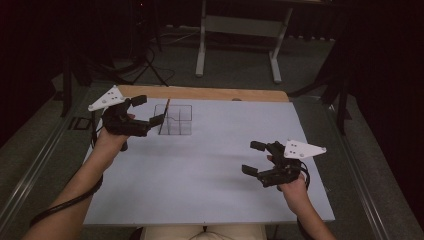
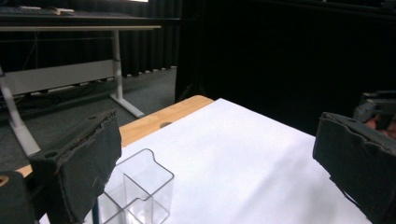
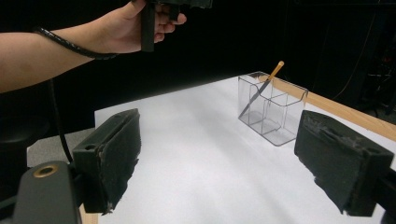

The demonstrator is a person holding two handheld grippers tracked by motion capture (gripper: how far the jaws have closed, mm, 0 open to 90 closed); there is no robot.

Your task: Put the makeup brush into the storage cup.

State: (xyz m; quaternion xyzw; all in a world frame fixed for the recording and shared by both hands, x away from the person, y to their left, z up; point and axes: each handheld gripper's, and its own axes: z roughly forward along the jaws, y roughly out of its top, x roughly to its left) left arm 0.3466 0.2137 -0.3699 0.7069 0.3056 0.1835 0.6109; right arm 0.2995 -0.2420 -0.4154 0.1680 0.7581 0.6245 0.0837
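My left gripper jaws wide apart at lower left and right, clear compartment holder bottom left, white table sheet centre, nothing gripped.

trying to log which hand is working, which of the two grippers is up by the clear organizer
The left gripper, jaws open beside the clear organizer holding the pencil. The right gripper hovers apart, over bare table.

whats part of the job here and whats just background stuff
Part of the job:
clear organizer
pencil leaning in it
left gripper
right gripper

Just there:
white table frame
cables on the floor
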